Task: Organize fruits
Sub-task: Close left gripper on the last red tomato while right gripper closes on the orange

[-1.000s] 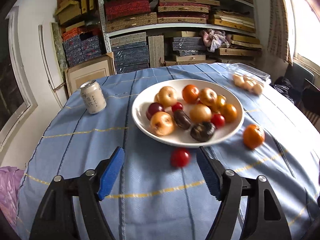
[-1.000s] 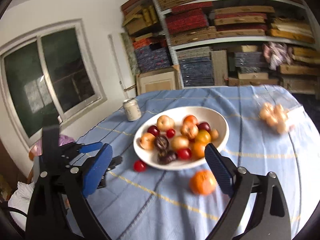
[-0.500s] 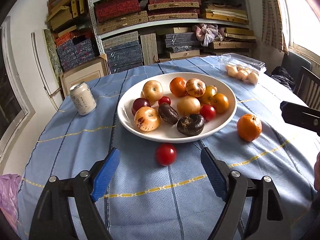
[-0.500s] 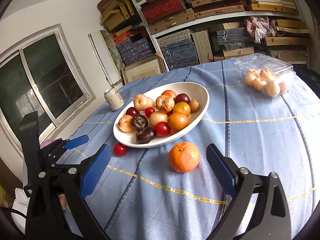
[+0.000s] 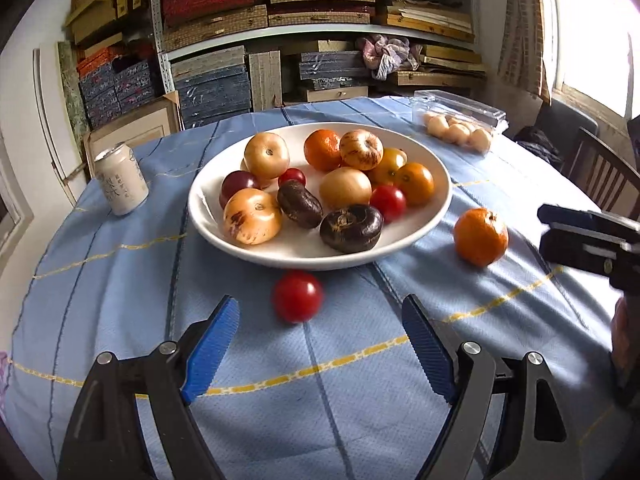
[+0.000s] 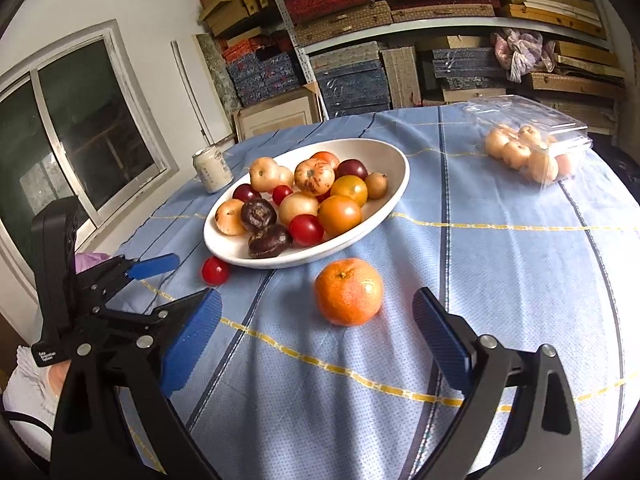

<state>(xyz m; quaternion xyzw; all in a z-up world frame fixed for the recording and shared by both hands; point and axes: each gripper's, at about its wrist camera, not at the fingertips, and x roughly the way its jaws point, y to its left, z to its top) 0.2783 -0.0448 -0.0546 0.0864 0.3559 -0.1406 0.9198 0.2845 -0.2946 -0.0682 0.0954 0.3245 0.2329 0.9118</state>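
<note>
A white bowl (image 5: pixel 434 216) (image 6: pixel 394 200) holds several fruits on the blue tablecloth. A red tomato (image 5: pixel 297 295) (image 6: pixel 215 271) lies on the cloth just in front of the bowl. My left gripper (image 5: pixel 320 322) is open and empty, with the tomato just ahead, between its fingertips. An orange (image 6: pixel 348 292) (image 5: pixel 480 236) lies on the cloth right of the bowl. My right gripper (image 6: pixel 316 314) is open and empty, with the orange just ahead, between its fingertips.
A white drink can (image 5: pixel 120 184) (image 6: pixel 212 170) stands left of the bowl. A clear plastic box of pale fruits (image 5: pixel 460 128) (image 6: pixel 532 148) lies at the back right. Shelves of boxes stand behind the table; a chair (image 5: pixel 600 176) is at the right.
Both grippers have moved forward and lower: the left one closer to the tomato, the right one closer to the orange. Both stayed open.
</note>
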